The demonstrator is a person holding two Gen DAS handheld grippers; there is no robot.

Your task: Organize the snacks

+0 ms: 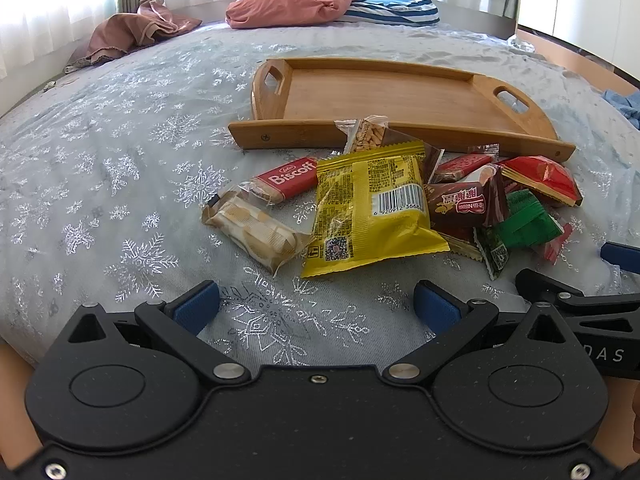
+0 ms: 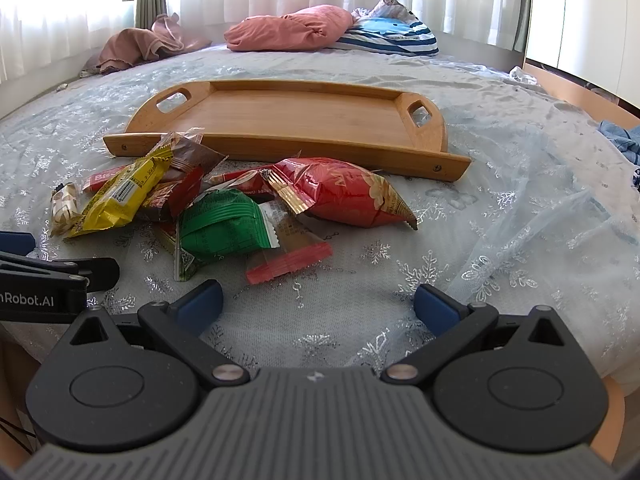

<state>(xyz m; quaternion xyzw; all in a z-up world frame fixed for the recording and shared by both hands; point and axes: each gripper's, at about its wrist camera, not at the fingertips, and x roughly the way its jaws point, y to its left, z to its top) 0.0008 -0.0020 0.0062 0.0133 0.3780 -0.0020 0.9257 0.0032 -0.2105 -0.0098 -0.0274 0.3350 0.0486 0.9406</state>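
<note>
A heap of snack packets lies on the bed in front of a wooden tray (image 1: pixel 400 100) (image 2: pixel 288 112) that holds nothing. In the left wrist view the yellow packet (image 1: pixel 368 208) lies nearest, with a red Biscoff bar (image 1: pixel 288 178) and a clear biscuit pack (image 1: pixel 256 228) to its left. Brown, green (image 1: pixel 520 220) and red (image 1: pixel 540 176) packets lie to its right. In the right wrist view the green packet (image 2: pixel 220 224) and the big red packet (image 2: pixel 344 190) are closest. My left gripper (image 1: pixel 316 304) and right gripper (image 2: pixel 316 300) both stand open, short of the heap, holding nothing.
The bed carries a pale blue snowflake cover (image 1: pixel 120 184). Pink (image 1: pixel 292 2) and striped (image 1: pixel 396 6) pillows and a brown cloth (image 1: pixel 136 28) lie at the far end. A wooden bed frame (image 2: pixel 576 92) and blue cloth (image 2: pixel 620 136) are at the right.
</note>
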